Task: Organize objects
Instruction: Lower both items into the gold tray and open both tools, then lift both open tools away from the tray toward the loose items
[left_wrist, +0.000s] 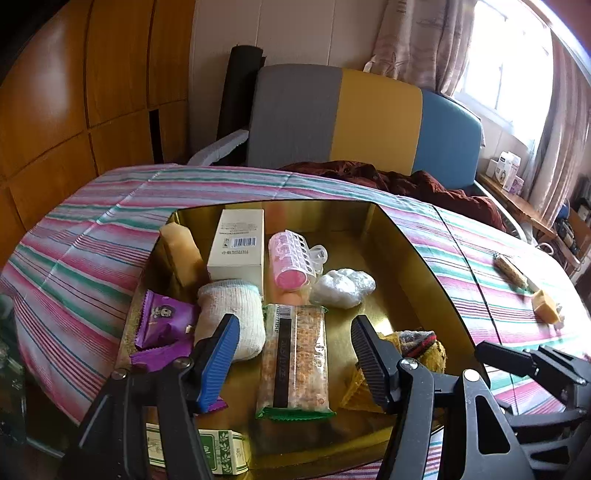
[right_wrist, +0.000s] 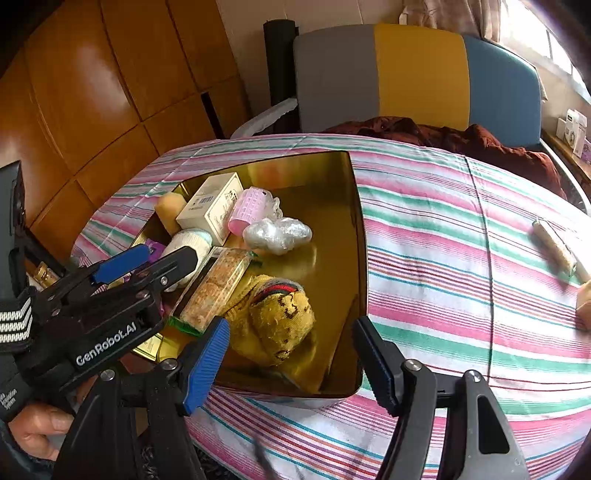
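"GenRobot.AI" on left tool (right_wrist: 153, 264)

Headboard (left_wrist: 369, 118): grey, yellow and blue panels, behind the bed.
Blanket (left_wrist: 424, 184): dark red, crumpled below the headboard.
Wardrobe (left_wrist: 74, 92): glossy orange wood, left.
Curtain (left_wrist: 417, 40): pale, patterned, beside a bright window.

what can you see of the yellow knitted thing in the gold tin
The yellow knitted piece looks like a worn sock or small hat of fuzzy mustard wool, with a dark pattern and a red, green and dark striped band. It lies crumpled in the near part of the gold tin, leaning against the clear-wrapped snack bar. No gripper touches it.
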